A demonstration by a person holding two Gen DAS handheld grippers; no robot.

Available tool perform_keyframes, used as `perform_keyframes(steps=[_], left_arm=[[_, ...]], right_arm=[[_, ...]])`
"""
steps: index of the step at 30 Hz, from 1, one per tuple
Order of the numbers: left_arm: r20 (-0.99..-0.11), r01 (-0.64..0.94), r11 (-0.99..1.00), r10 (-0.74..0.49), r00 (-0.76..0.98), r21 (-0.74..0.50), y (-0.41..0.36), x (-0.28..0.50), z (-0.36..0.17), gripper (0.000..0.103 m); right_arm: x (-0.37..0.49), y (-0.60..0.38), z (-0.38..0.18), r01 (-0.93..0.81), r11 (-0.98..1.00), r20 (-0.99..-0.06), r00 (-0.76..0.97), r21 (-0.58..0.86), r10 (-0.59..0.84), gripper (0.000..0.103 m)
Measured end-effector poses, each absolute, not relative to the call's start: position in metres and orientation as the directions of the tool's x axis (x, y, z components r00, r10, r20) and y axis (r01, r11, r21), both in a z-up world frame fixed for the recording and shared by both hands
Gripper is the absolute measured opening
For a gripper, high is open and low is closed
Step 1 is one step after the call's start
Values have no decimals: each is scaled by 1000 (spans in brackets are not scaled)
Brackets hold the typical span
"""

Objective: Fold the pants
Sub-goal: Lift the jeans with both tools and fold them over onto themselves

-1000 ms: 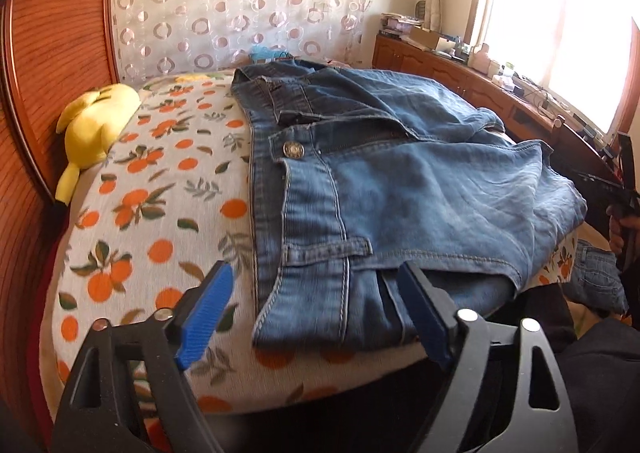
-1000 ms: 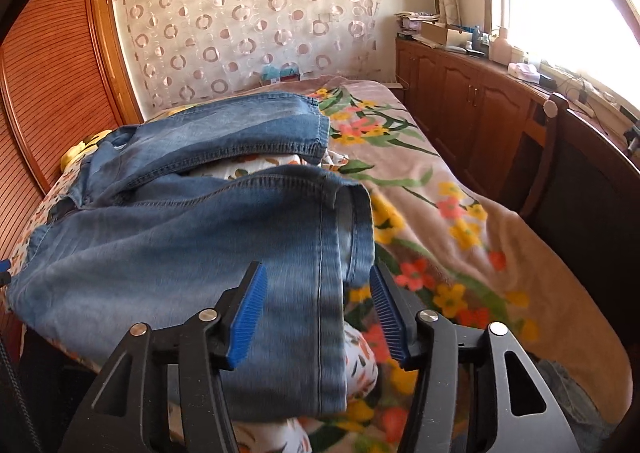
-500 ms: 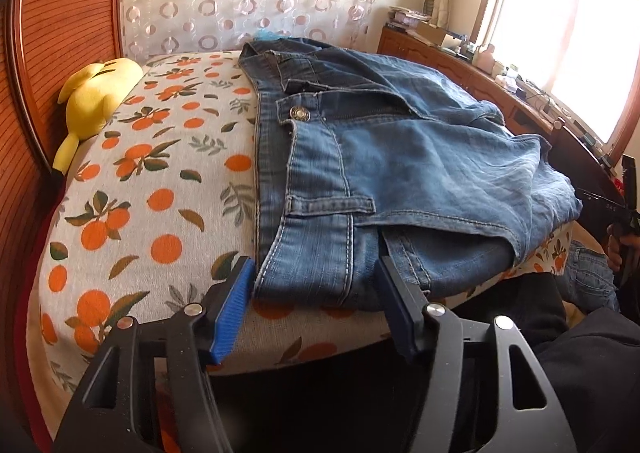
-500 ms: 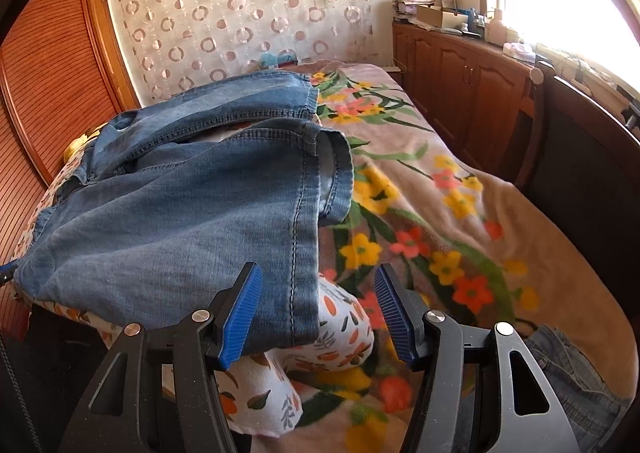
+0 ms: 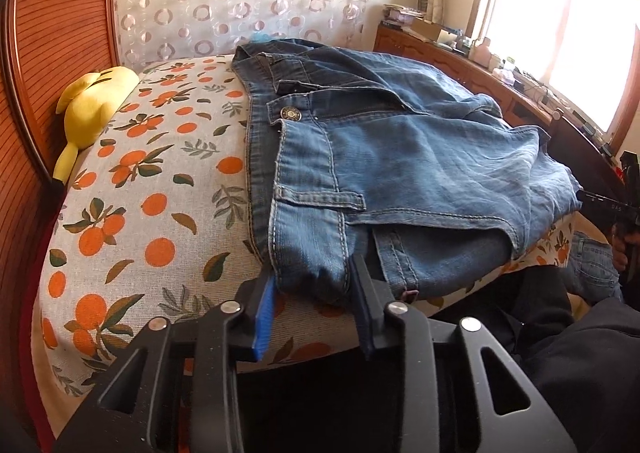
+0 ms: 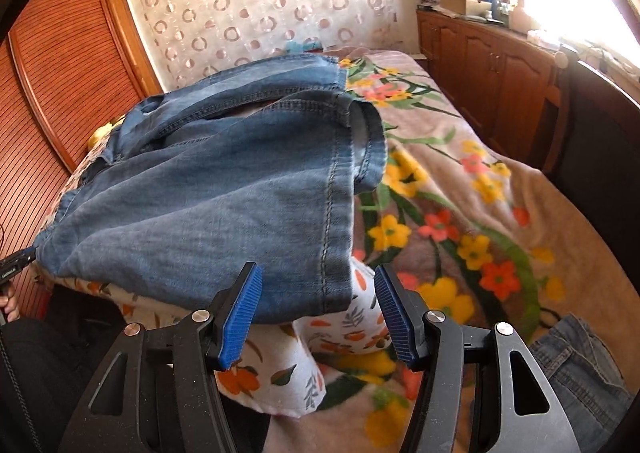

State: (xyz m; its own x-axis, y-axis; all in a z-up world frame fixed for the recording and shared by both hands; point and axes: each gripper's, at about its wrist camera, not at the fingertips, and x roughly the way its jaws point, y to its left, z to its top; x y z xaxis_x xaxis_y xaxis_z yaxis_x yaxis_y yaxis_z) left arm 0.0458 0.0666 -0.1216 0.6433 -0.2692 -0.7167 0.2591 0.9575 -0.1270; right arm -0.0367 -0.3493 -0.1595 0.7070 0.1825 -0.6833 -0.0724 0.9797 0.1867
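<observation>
Blue jeans (image 5: 400, 165) lie folded over on an orange-print pillow (image 5: 132, 213) on the bed. In the left wrist view the waistband with its metal button (image 5: 291, 114) faces me. My left gripper (image 5: 314, 293) is open, its blue pads on either side of the near waistband corner. In the right wrist view the leg end of the jeans (image 6: 224, 213) hangs over the pillow edge. My right gripper (image 6: 318, 297) is open, its pads either side of the leg's near hem corner.
A yellow plush toy (image 5: 94, 101) lies at the pillow's far left by the wooden headboard (image 5: 48, 53). A floral blanket (image 6: 480, 213) covers the bed to the right. Another denim piece (image 6: 580, 365) lies at the near right. Wooden cabinets (image 6: 492, 65) line the window wall.
Both grippers moved in to the near edge of the jeans. The left jaws narrowed around the waistband corner. The right gripper now straddles the leg hem.
</observation>
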Motion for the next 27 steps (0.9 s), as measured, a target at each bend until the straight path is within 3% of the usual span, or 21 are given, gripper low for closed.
perform_keyframes(steps=[1,3,5,8,16,27], left_arm=[[-716,261,957,-272,644,-128,66,46,-121,30],[-711,265,956,-275,648,-129,66,45,-119,28],[-703,266,955,-279,654,-132,66,44,-116,26],[-689,268,954,-283,667,-133,66,42,-111,24],[-626,266,954,-291,723,-136,64,36,-87,13],[-527,277,950,-311,791,-143,67,23,-36,11]], right_arm=[[-36,-350,-160,-77,979,-688,701,188,187,60],[-35,-349,-163,-88,977,-694,693,192,198,49],[-34,-346,-162,-99,978,-697,689,184,200,28],[-32,-344,-158,-104,981,-697,691,163,189,12],[-44,-342,-135,-102,984,-629,758,146,172,6],[-89,-352,-80,-100,990,-503,854,97,135,6]])
